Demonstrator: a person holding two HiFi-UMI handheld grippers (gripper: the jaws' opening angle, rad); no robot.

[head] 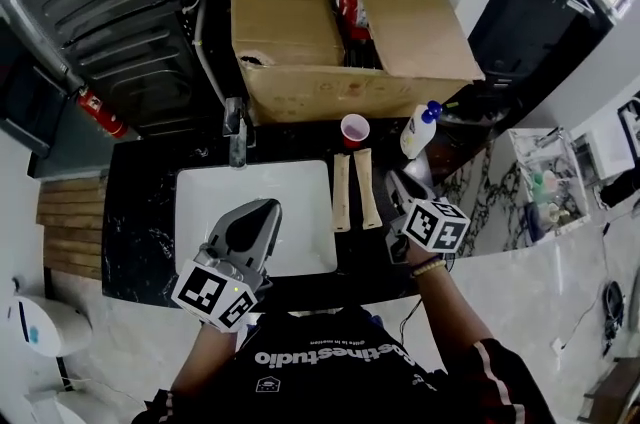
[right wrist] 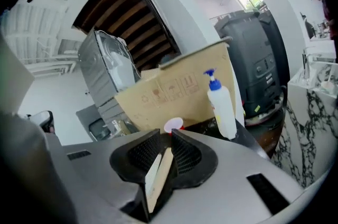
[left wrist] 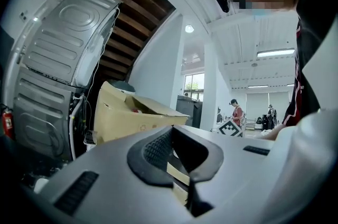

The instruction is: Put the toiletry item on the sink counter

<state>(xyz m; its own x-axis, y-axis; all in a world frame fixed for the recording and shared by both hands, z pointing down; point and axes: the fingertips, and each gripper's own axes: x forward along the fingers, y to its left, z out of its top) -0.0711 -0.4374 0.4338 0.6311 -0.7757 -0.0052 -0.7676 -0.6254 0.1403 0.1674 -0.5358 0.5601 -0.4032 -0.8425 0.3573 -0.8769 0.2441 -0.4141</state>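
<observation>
A white bottle with a blue pump cap [head: 418, 130] [right wrist: 222, 104] stands on the black sink counter [head: 140, 212], right of a red cup [head: 354, 129] [right wrist: 174, 124]. Two long beige items [head: 341, 192] [head: 367, 189] lie side by side between the white sink basin [head: 200, 212] and my right gripper [head: 397, 180] [right wrist: 166, 134]. That gripper is shut and empty, and the beige items [right wrist: 158, 173] show under its jaws. My left gripper [head: 262, 210] [left wrist: 171, 130] hangs over the basin's near edge, shut with nothing in it.
An open cardboard box [head: 300, 22] [left wrist: 132, 117] with a red item inside stands behind the counter. A faucet [head: 236, 127] rises at the basin's back left. A grey ribbed appliance [head: 100, 2] and a fire extinguisher [head: 100, 112] are at the left, a marble shelf [head: 545, 192] at the right.
</observation>
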